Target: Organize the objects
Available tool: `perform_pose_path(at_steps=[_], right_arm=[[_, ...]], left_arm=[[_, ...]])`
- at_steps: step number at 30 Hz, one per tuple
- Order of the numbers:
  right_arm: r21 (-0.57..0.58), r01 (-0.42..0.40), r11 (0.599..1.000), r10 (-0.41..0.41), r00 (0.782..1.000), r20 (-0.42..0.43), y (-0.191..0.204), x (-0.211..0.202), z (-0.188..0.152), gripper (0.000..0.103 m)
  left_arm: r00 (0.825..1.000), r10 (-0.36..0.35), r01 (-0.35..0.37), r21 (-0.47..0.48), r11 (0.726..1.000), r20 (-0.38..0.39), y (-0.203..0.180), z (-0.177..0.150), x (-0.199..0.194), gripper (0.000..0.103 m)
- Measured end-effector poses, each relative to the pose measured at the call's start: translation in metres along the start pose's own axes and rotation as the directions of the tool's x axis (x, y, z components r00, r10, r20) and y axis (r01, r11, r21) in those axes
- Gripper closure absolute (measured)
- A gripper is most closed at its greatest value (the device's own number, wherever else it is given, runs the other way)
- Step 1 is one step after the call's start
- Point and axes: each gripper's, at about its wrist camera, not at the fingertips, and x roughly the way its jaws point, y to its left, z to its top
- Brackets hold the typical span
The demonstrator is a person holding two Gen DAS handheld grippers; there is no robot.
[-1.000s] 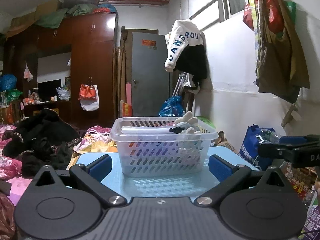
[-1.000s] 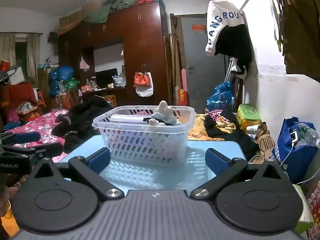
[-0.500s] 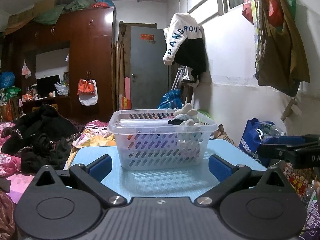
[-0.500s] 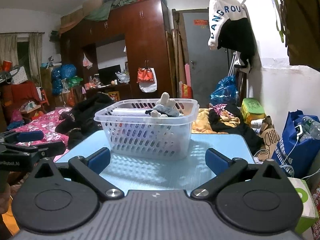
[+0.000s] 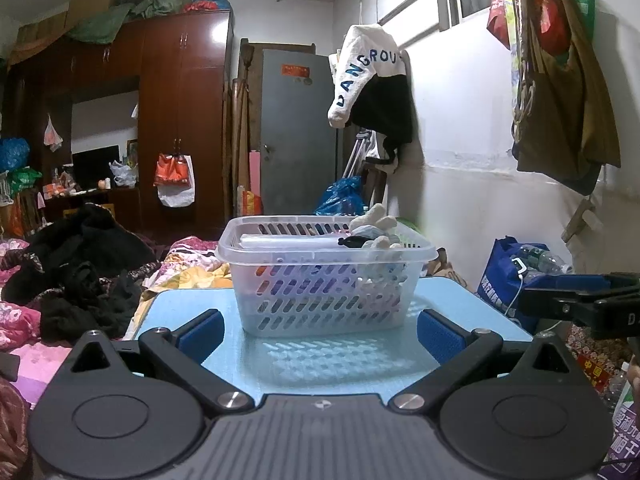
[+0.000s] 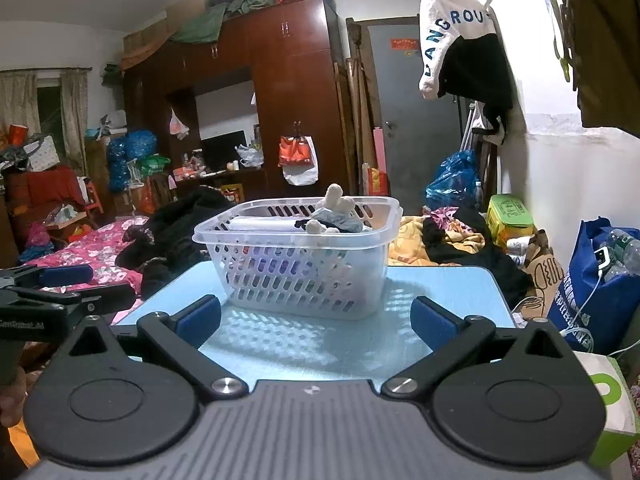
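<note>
A clear plastic slotted basket (image 5: 324,280) stands on a light blue table (image 5: 328,360); it also shows in the right wrist view (image 6: 304,268). It holds a white soft toy (image 5: 374,226), a white flat item (image 5: 288,242) and several other things seen through the slots. My left gripper (image 5: 320,330) is open and empty, back from the basket above the table's near edge. My right gripper (image 6: 316,320) is open and empty, also back from the basket. Each gripper shows at the edge of the other's view, the right one (image 5: 580,300) and the left one (image 6: 52,288).
A bed with dark clothes (image 5: 76,264) and pink bedding lies left of the table. A blue bag (image 6: 592,280) and a green box (image 6: 510,216) stand by the white wall on the right. A jacket (image 5: 372,92) hangs from a rail above. A wardrobe (image 5: 176,120) stands at the back.
Both grippers have drawn back a little and risen, so the basket sits lower and slightly smaller in both views. Both stay open. The basket has not moved.
</note>
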Motion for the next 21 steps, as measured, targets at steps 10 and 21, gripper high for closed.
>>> perform_pose_path(at_steps=[10,21], right_arm=[[-0.002,-0.003,1.0,0.003,1.0,0.008,0.0019,-0.0031,0.0007,0.0],[-0.005,-0.003,1.0,0.003,1.0,0.008,0.0006,-0.0032,0.0014,0.0]], left_arm=[[1.0,0.0,0.0,0.001,1.0,0.001,-0.0002,0.0004,-0.0009,0.0],[1.0,0.0,0.0,0.0,1.0,0.0,-0.0005,0.0009,-0.0012,0.0]])
